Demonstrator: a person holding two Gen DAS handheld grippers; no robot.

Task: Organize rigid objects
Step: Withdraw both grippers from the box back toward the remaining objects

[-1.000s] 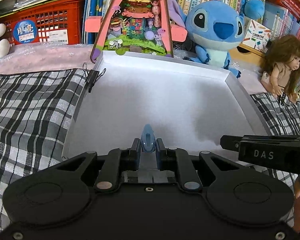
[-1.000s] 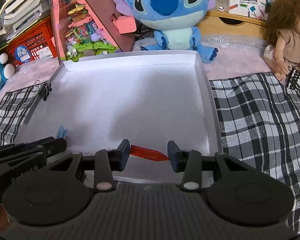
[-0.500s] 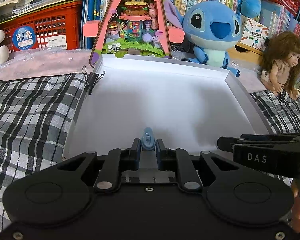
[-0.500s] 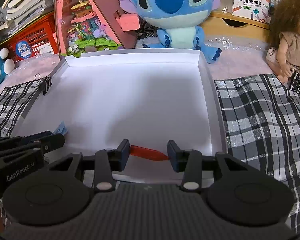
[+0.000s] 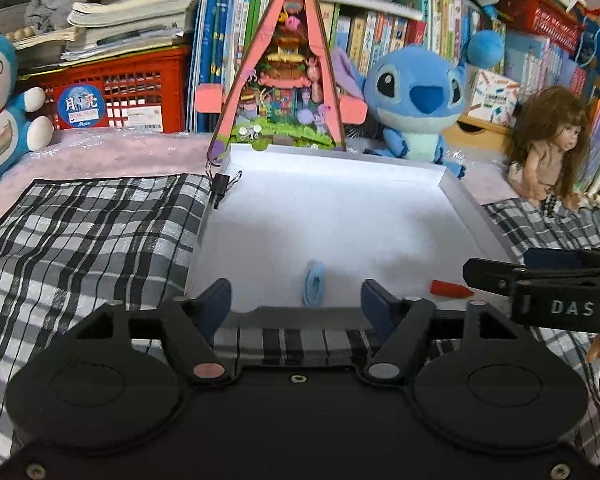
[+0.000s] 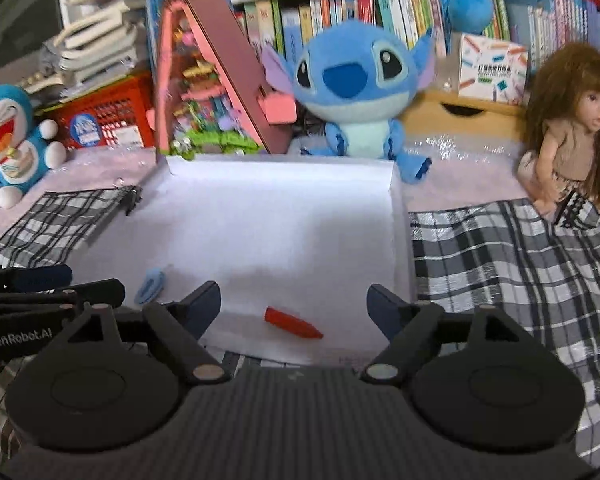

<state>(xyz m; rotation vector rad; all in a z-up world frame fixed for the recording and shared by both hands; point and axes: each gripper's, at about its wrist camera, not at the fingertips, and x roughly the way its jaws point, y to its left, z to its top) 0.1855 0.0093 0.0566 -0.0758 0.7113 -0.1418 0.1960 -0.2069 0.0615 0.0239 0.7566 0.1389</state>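
Note:
A small light-blue clip lies loose on the floor of the white tray, near its front edge. My left gripper hangs just behind and above the clip, its jaws opening wide, pads clear of it. A red pointed piece lies on the tray floor too, in front of my right gripper, whose jaws are also opening with nothing pressed between them. The red piece shows at the right of the left wrist view, and the blue clip at the left of the right wrist view.
The tray sits on a black-and-white checked cloth. A black binder clip grips the tray's left wall. Behind stand a pink triangular toy house, a blue plush, a doll, a red crate and shelves of books.
Both grippers have let go: the left dropped the blue clip, the right dropped the red piece, both onto the tray floor. Both have drawn back and up, jaws spread wide.

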